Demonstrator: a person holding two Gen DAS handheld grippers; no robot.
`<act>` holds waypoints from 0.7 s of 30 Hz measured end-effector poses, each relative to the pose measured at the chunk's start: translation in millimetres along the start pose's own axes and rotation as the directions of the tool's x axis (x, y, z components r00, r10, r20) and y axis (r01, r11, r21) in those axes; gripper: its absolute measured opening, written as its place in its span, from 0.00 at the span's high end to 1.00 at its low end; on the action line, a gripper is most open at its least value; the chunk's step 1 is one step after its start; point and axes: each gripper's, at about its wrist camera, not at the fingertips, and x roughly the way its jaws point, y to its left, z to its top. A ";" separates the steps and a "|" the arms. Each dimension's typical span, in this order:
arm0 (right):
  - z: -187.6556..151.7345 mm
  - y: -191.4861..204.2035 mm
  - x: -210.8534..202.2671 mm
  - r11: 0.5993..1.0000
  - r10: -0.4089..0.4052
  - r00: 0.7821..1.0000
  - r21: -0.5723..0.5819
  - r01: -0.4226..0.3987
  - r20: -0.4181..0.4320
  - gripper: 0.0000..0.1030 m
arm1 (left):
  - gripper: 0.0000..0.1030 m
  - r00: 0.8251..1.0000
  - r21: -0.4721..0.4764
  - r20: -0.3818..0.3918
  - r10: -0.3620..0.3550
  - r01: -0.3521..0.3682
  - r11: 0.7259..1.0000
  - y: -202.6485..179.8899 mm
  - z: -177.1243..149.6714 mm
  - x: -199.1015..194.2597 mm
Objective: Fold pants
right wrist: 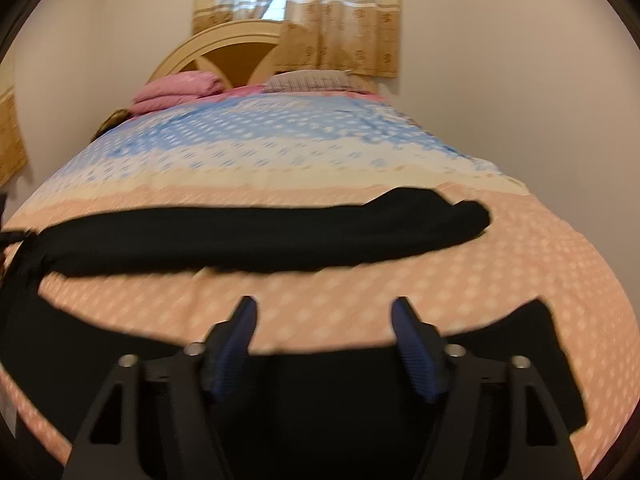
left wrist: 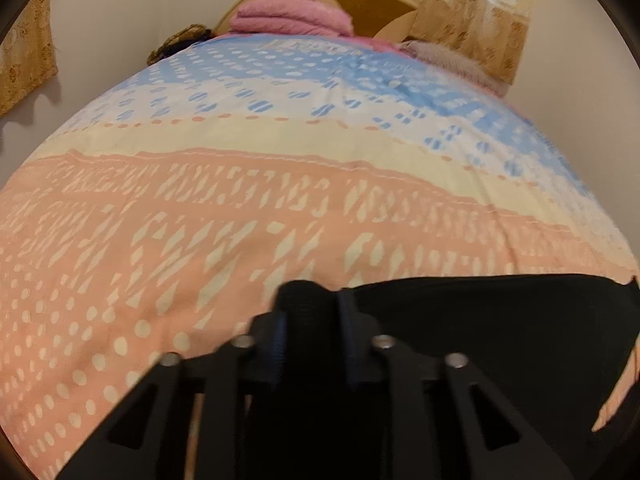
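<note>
Black pants (right wrist: pixel 260 236) lie spread on the bed, one leg stretching across from left to right and another part (right wrist: pixel 328 384) lying close under my right gripper. The right gripper (right wrist: pixel 324 308) stands open above the near edge of that cloth, its blue pads (right wrist: pixel 236 344) apart and pressing on nothing. In the left wrist view, the left gripper (left wrist: pixel 310 300) is shut on a bunched fold of the black pants (left wrist: pixel 480 320), which spread away to the right. The cloth under the left gripper's fingers is hidden.
The bedspread (left wrist: pixel 240 200) is pink near me, then cream and blue further off. A folded pink blanket (right wrist: pixel 176 88) and a pillow (right wrist: pixel 308 80) lie by the cream headboard (right wrist: pixel 224 40). Curtains (right wrist: pixel 340 20) hang behind it, with walls on both sides.
</note>
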 end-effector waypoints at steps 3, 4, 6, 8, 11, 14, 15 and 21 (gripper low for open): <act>23.1 -33.4 12.3 0.997 -0.024 1.000 0.071 0.024 -0.004 0.45 | 0.84 1.000 0.014 0.005 0.009 -0.009 1.000 1.6 -0.6 -2.0; 30.8 -45.8 17.3 0.995 -0.037 0.999 0.093 0.038 -0.006 0.45 | 0.84 1.000 0.018 -0.001 0.014 -0.014 1.000 4.9 -0.3 -1.4; 42.3 -64.9 27.4 0.990 -0.061 0.998 0.127 0.063 -0.019 0.45 | 0.84 1.000 0.014 -0.008 0.016 -0.016 1.000 8.3 -3.0 -1.7; 53.4 -83.9 41.1 0.984 -0.067 0.997 0.164 0.073 -0.044 0.45 | 0.84 1.000 0.007 -0.011 0.011 -0.011 1.000 10.6 -4.2 -1.7; 67.9 -102.7 59.1 0.978 -0.071 0.995 0.193 0.082 -0.063 0.45 | 0.84 1.000 0.017 -0.013 0.025 -0.025 1.000 11.6 -6.4 -2.7; 83.6 -110.3 76.8 0.980 -0.067 0.996 0.184 0.077 -0.061 0.45 | 0.84 0.999 0.023 -0.011 0.039 -0.039 0.999 7.9 -8.3 -3.7; 89.1 -110.3 83.7 0.982 -0.066 0.996 0.172 0.076 -0.061 0.45 | 0.84 0.999 0.022 -0.011 0.038 -0.038 0.999 6.8 -7.7 -4.1; 113.1 -114.1 128.8 0.990 -0.063 0.994 0.122 0.074 -0.087 0.45 | 0.84 0.999 0.023 -0.001 0.047 -0.047 0.999 3.4 -8.4 -3.7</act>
